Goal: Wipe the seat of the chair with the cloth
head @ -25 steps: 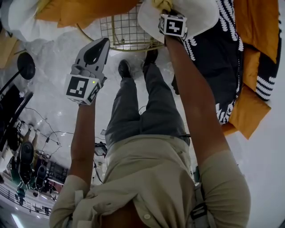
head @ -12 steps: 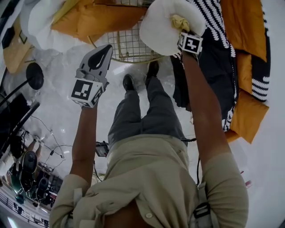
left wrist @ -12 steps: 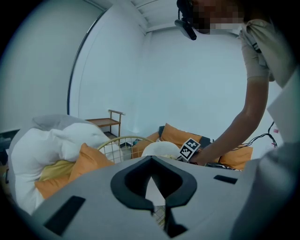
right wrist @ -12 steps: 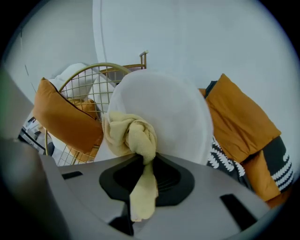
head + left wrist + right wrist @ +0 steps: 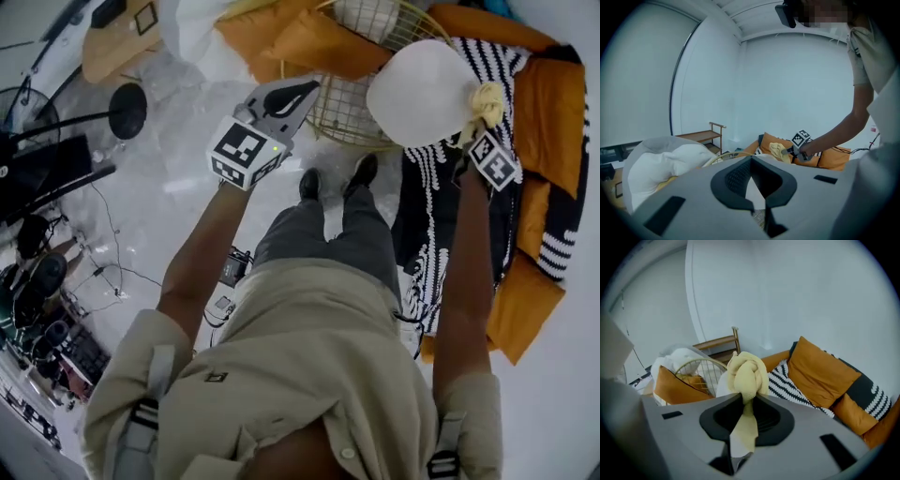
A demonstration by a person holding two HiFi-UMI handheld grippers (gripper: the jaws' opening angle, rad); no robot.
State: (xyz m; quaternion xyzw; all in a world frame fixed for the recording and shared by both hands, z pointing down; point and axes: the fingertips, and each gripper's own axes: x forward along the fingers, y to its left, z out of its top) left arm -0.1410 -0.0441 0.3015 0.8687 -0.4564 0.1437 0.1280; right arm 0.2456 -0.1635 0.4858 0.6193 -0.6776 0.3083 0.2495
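Right gripper (image 5: pixel 743 399) is clamped on the yellow cloth (image 5: pixel 746 369): a flat strip sits between the jaws and a knotted bunch bulges past their tips. The cloth's long axis runs along the jaws, pointing away from the person. Left gripper (image 5: pixel 307 90) hovers with jaws pressed together on nothing. Farther out, the bunch meets the right edge of the chair's round white seat (image 5: pixel 417 89). Wiping looks under way, with most of the seat probably left to cover
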